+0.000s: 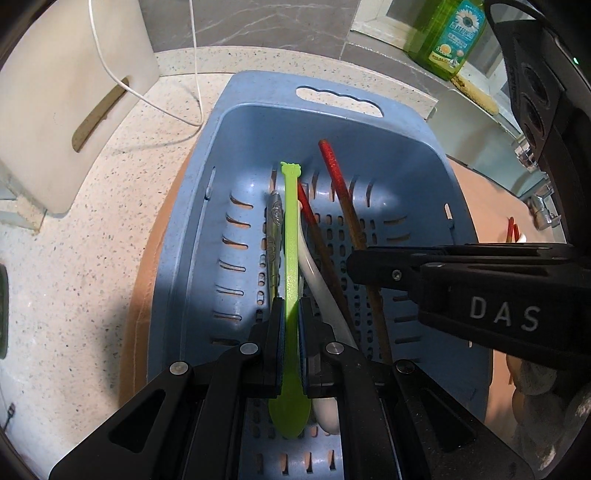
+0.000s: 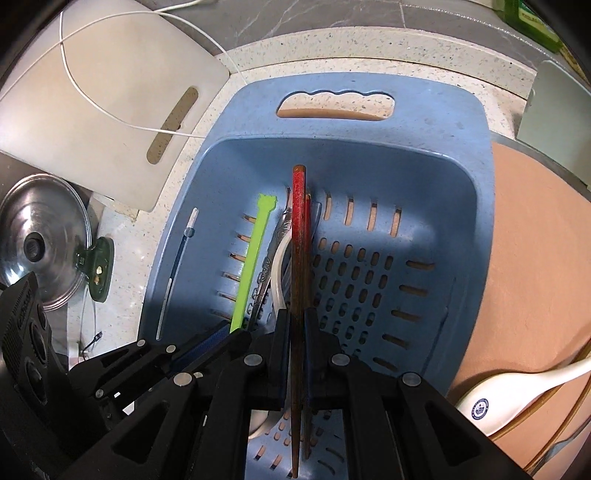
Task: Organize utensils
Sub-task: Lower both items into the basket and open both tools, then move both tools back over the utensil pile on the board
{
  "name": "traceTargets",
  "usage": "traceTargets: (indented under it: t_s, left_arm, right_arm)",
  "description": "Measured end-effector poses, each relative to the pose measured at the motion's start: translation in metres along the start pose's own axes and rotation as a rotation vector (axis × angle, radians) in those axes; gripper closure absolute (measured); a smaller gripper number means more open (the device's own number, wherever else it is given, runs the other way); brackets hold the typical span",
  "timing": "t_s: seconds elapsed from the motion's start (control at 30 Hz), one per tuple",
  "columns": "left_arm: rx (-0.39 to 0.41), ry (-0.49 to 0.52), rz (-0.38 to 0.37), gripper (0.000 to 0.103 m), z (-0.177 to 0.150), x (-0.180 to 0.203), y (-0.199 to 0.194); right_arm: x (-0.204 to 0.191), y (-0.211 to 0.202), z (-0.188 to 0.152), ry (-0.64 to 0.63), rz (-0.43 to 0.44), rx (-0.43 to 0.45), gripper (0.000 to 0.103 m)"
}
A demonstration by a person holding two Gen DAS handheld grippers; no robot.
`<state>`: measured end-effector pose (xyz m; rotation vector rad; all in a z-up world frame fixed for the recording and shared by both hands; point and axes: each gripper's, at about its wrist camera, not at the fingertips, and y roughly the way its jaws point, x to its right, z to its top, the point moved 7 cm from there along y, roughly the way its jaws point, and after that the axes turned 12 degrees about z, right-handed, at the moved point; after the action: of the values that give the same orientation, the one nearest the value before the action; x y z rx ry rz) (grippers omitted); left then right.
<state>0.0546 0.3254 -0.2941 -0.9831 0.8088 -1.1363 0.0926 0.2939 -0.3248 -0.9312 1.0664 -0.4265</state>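
A blue slotted basket (image 1: 258, 122) (image 2: 424, 122) lies below both grippers. My left gripper (image 1: 290, 306) is shut on a lime-green spoon (image 1: 291, 240), which hangs with its bowl toward the camera and its handle over the basket floor. My right gripper (image 2: 297, 314) is shut on a pair of red-topped brown chopsticks (image 2: 299, 221), held lengthwise over the basket. A white spoon (image 1: 314, 269) and an embossed metal utensil (image 1: 275, 229) lie inside the basket. Each gripper shows in the other's view: the right gripper (image 1: 354, 264), the left gripper (image 2: 236, 332) with the green spoon (image 2: 251, 258).
The basket rests on a peach mat (image 2: 535, 258) on a speckled counter. Another white spoon (image 2: 517, 384) lies on the mat at the right. A white cutting board (image 2: 110, 92) with a cable, a pot lid (image 2: 40, 240) and a green soap bottle (image 1: 447, 33) stand around.
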Motion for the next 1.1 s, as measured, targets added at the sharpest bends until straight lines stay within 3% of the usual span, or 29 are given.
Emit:
traceTargets:
  t_s: [0.47, 0.6, 0.93, 1.1]
  left_arm:
    - [-0.002, 0.002, 0.004, 0.097, 0.003, -0.003, 0.000]
    - [0.006, -0.006, 0.011, 0.097, 0.001, -0.008, -0.005]
    - [0.065, -0.023, 0.048, 0.092, -0.008, -0.011, -0.040]
    - [0.110, -0.014, 0.055, 0.088, -0.010, 0.000, -0.064]
  right_arm:
    - [0.001, 0.000, 0.001, -0.007, -0.014, -0.011, 0.096]
    - [-0.001, -0.008, 0.000, -0.019, 0.002, -0.009, 0.091]
    - [0.000, -0.065, -0.013, -0.134, 0.026, 0.059, 0.086]
    - [0.015, -0.109, -0.028, -0.176, 0.072, 0.135, 0.073]
